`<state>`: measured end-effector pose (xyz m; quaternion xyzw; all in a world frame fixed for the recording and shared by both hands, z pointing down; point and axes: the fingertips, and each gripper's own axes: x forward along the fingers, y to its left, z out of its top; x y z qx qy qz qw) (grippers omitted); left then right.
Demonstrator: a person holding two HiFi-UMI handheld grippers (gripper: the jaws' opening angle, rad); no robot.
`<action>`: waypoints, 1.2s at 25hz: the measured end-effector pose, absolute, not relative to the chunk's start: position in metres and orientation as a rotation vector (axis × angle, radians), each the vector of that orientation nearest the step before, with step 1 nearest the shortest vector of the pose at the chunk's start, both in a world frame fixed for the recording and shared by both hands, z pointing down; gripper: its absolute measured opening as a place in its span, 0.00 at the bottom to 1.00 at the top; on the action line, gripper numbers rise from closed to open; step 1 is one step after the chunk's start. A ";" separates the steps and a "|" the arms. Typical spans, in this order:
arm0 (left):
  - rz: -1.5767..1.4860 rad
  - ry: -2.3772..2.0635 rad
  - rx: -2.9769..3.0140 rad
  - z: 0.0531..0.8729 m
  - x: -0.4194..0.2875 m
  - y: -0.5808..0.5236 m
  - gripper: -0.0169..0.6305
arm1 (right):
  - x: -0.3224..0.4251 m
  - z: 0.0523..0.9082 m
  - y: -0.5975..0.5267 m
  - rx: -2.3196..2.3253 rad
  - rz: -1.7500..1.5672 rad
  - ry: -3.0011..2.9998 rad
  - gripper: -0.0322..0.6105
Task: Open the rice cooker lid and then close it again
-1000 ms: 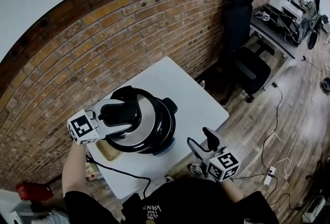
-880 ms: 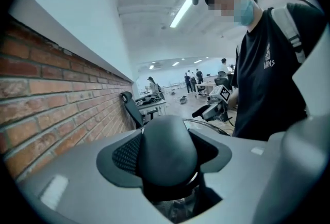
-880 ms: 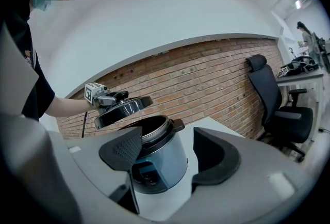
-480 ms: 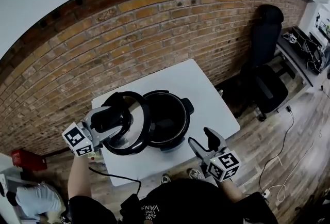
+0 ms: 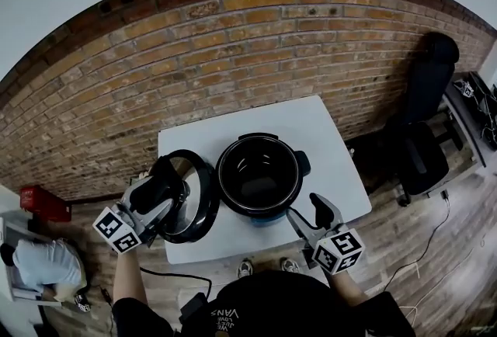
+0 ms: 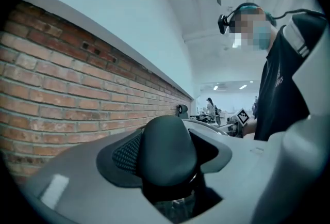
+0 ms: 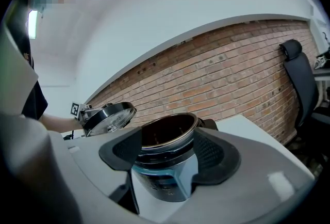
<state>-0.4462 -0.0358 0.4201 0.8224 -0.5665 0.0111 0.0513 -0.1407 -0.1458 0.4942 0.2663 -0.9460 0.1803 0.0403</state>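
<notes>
The black rice cooker [image 5: 260,175] stands uncovered on the white table [image 5: 326,141], and its dark inner pot shows. Its round lid [image 5: 186,199] hangs tilted just left of the cooker, over the table's left part. My left gripper [image 5: 155,199] is shut on the lid's black handle [image 6: 167,156], which fills the space between the jaws. The right gripper [image 5: 311,217] is open at the cooker's front right, close to its base, with nothing held. In the right gripper view the cooker [image 7: 167,166] lies beyond the open jaws and the lid [image 7: 108,114] is to its left.
A brick wall [image 5: 233,56] runs right behind the table. A black office chair [image 5: 423,133] stands to the right on the wood floor. A red box [image 5: 39,199] sits on the floor at the left. A black cable [image 5: 163,277] hangs off the table's front.
The left gripper has carried the lid off the cooker to the left, baring the pot. The right gripper has shifted only slightly near the cooker's front.
</notes>
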 end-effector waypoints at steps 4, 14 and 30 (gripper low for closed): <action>-0.078 -1.833 2.381 0.430 -0.462 -0.011 0.45 | -0.149 0.494 -0.143 0.778 0.551 -2.905 0.52; -0.190 -1.981 2.209 0.451 -0.468 0.031 0.46 | -0.155 0.491 -0.144 0.712 0.543 -2.923 0.52; -0.034 -1.758 2.502 0.411 -0.434 -0.050 0.45 | -0.126 0.490 -0.146 0.867 0.566 -2.906 0.52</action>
